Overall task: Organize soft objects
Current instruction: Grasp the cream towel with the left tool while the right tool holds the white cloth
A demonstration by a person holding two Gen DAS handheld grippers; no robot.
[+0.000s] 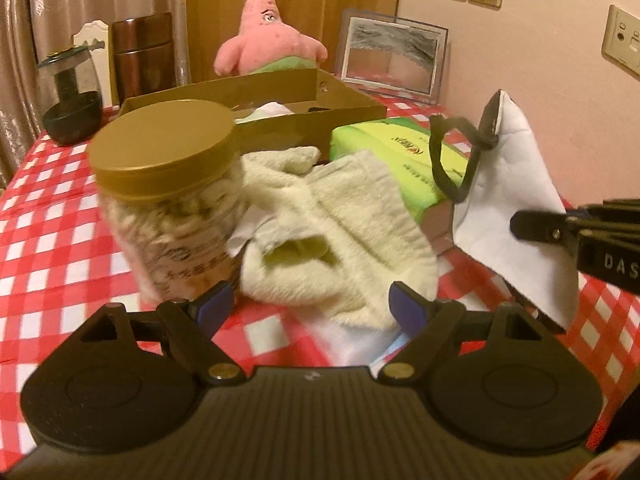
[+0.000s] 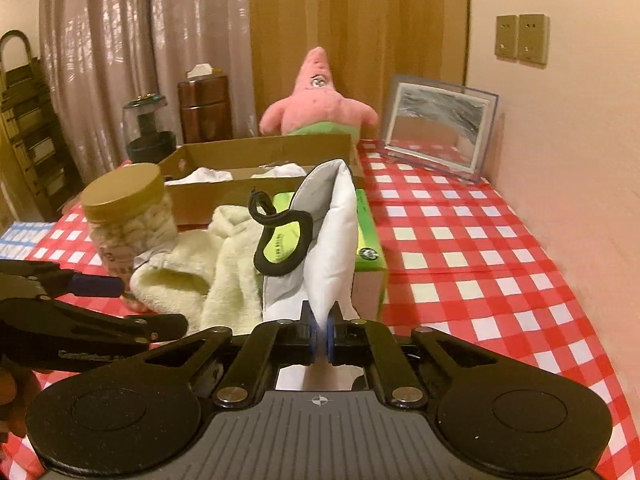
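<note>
My right gripper [image 2: 320, 334] is shut on a white quilted pad with a black loop [image 2: 328, 240] and holds it upright above the table; it also shows in the left wrist view [image 1: 516, 184]. My left gripper [image 1: 310, 304] is open and empty, low over a cream fluffy cloth [image 1: 336, 232], also in the right wrist view [image 2: 224, 264]. The left gripper shows at the left of the right wrist view [image 2: 100, 284]. An open cardboard box [image 1: 280, 116] behind holds white cloths [image 2: 208, 176]. A pink star plush [image 1: 268, 36] stands behind the box.
A plastic jar with a gold lid [image 1: 168, 184] stands just left of the cloth. A green tissue pack [image 1: 392, 152] lies right of it. A picture frame [image 1: 394, 54], a brown canister [image 1: 142, 52] and a dark glass pot [image 1: 72, 96] stand at the back. Wall close on the right.
</note>
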